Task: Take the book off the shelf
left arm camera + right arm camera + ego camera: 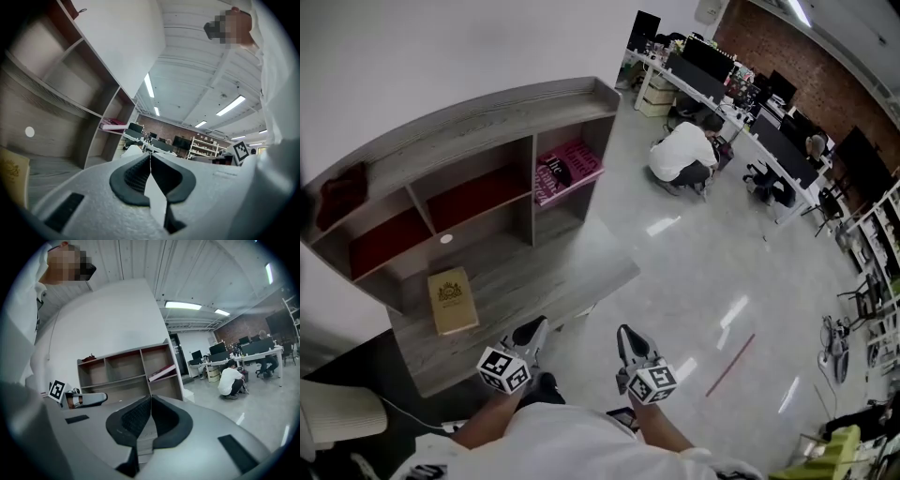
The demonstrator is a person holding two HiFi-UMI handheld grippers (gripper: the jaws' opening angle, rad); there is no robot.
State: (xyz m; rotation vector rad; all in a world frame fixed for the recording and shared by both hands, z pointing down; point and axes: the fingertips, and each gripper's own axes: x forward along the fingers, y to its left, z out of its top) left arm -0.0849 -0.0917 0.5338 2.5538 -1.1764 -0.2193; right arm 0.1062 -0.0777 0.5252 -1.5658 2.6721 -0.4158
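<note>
A pink book (567, 169) leans in the right compartment of the grey wooden shelf (487, 117), and it also shows as the pink book (163, 372) and pink book (114, 124) in the two gripper views. On the desk surface below the shelf lies a tan book (453, 300) flat. My left gripper (534, 326) hovers at the desk's front edge, just right of the tan book, jaws shut and empty. To its right, my right gripper (625, 333) hangs over the floor, also shut with nothing in it. The left gripper (150, 157) and right gripper (151, 399) both have their pads touching.
A dark red object (342, 192) rests on the shelf top at the left. A person (684, 155) crouches on the floor beyond the shelf. Office desks with monitors (722, 75) line the back. A white chair (337, 412) stands at the lower left.
</note>
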